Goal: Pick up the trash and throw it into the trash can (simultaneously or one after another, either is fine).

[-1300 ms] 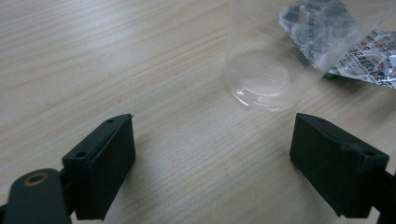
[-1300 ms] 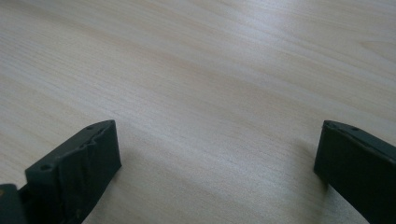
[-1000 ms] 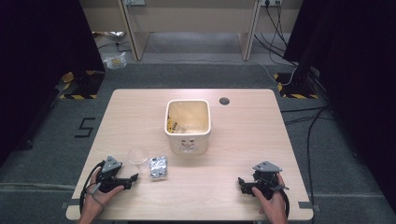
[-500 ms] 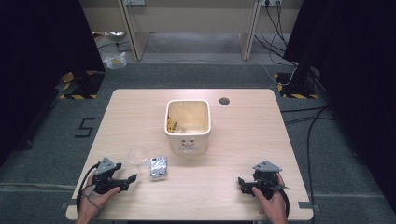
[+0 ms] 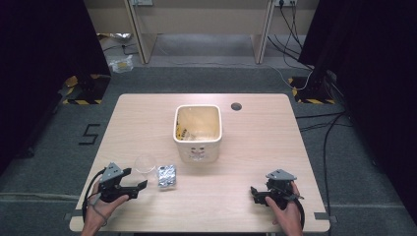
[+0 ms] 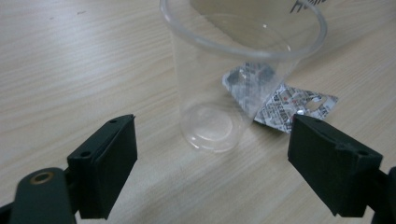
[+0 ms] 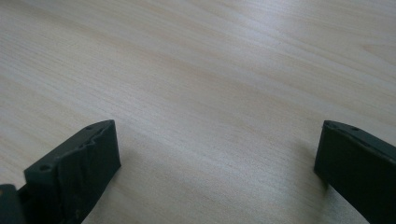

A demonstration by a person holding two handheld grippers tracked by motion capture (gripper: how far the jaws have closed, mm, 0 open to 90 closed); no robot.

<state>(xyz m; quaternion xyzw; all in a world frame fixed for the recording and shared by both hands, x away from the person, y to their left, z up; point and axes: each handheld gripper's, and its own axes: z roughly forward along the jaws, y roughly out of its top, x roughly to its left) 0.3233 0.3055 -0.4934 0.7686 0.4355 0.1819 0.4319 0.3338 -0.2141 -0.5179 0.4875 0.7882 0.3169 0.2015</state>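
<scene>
While the left gripper (image 5: 133,181) sits near the front-left corner of the table (image 5: 265,142), its jaws stand wide apart with nothing pinched. They've just been closing a touch, nothing between the pads. In the left gripper view the clear plastic cup (image 6: 236,70) stands upright just ahead of the jaw tips, centred on the gap, not touched by either jaw. From above, the cup (image 5: 145,164) is just beyond the gripper, toward the table's middle.

Silver foil wrapper (image 5: 166,175) lies flat just beside the cup, on its right as seen from above. In the left gripper view the wrapper (image 6: 289,100) lies behind the cup, partly seen through its wall. Can't tell whether the two touch.

White square bin (image 5: 197,132) stands at the table's middle, open top, face printed on its front side, some yellowish scraps inside. Cup and wrapper sit just in front of its front-left corner, clear of it.

Right gripper (image 5: 256,192) rests near the front-right corner, held in the person's right hand (image 5: 287,211). Its jaws are spread wide over bare wood in the right gripper view, gripping nothing. Well apart from cup, wrapper and bin.

Small dark round hole (image 5: 236,106) near the table's far edge, right of the bin.
</scene>
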